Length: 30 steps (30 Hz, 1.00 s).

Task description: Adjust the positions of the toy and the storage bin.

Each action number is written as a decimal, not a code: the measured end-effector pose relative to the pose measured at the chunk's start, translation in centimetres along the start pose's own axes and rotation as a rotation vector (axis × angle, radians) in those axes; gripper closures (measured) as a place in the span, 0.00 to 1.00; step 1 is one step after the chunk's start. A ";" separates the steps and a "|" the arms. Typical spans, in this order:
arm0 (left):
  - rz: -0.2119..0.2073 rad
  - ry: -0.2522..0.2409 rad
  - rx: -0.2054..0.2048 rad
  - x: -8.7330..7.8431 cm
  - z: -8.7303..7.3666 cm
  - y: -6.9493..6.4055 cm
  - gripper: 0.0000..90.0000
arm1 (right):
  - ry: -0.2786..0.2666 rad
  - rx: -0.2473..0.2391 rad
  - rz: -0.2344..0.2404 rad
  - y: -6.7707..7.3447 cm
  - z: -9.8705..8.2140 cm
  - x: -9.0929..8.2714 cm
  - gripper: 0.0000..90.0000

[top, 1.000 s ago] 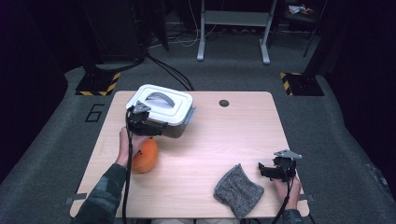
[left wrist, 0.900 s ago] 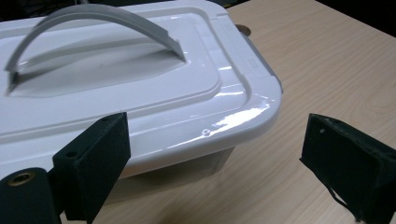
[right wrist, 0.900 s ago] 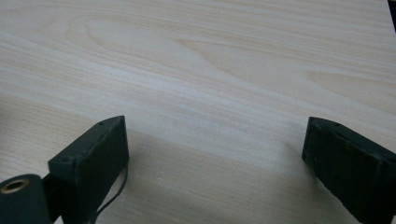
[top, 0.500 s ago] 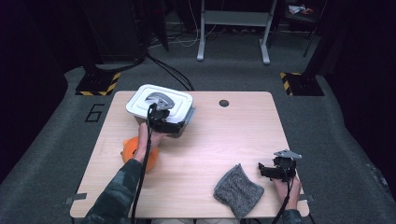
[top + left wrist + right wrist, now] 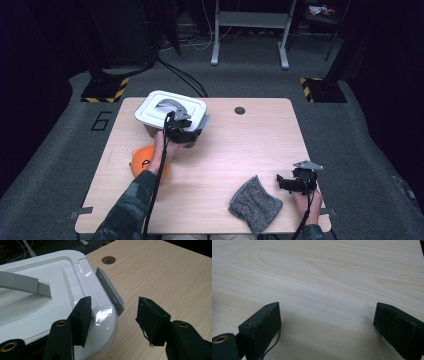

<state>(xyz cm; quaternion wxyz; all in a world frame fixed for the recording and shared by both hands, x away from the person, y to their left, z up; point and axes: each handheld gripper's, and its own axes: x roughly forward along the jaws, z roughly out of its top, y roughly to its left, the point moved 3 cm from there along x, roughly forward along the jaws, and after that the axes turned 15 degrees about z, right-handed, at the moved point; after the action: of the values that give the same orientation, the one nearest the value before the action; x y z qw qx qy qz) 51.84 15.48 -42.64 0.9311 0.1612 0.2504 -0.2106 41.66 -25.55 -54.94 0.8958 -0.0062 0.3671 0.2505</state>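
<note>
A white lidded container (image 5: pixel 172 111) with a grey handle (image 5: pixel 167 104) stands at the table's back left. My left gripper (image 5: pixel 184 128) is at its front right corner. In the left gripper view the left gripper (image 5: pixel 114 301) straddles the lid's rounded corner (image 5: pixel 106 320) and the grey side latch (image 5: pixel 110 291), one jaw over the lid and the other over bare wood. Its jaws have just been closing, with a gap still on both sides, so it is open. My right gripper (image 5: pixel 282 181) rests near the front right edge, and in its own view the right gripper (image 5: pixel 327 307) is wide open over bare wood.
An orange rounded object (image 5: pixel 141 160) lies left of centre, partly under the left forearm. A grey cloth (image 5: pixel 255 204) lies near the front edge, just left of the right gripper. A round cable hole (image 5: pixel 240 110) sits at the back of the wooden table (image 5: pixel 240 150).
The left hand has moved right, from the container's front left corner above the orange object to its front right corner, and its jaws have narrowed. The right hand has stayed still.
</note>
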 end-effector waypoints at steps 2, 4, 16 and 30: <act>-0.010 -0.002 -0.001 -0.1 -0.1 0.0 0.50 | 0.000 0.000 0.000 0.0 0.0 0.0 0.07; -0.015 -0.006 -0.006 -0.1 -0.1 0.0 0.50 | 0.000 0.000 0.000 0.0 0.0 0.0 0.07; -0.064 -0.007 0.019 -0.6 -0.3 -1.1 0.50 | 0.000 0.000 0.000 0.0 0.0 0.0 0.07; 0.076 -0.076 -0.083 -0.8 -0.1 1.3 0.40 | 0.000 -0.001 0.001 0.0 0.0 0.0 0.07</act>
<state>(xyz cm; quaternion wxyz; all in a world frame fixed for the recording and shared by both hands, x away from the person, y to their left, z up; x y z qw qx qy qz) 51.80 16.84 -42.01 0.9532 0.1238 0.2171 -0.1703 41.69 -25.56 -54.94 0.8957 -0.0063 0.3669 0.2512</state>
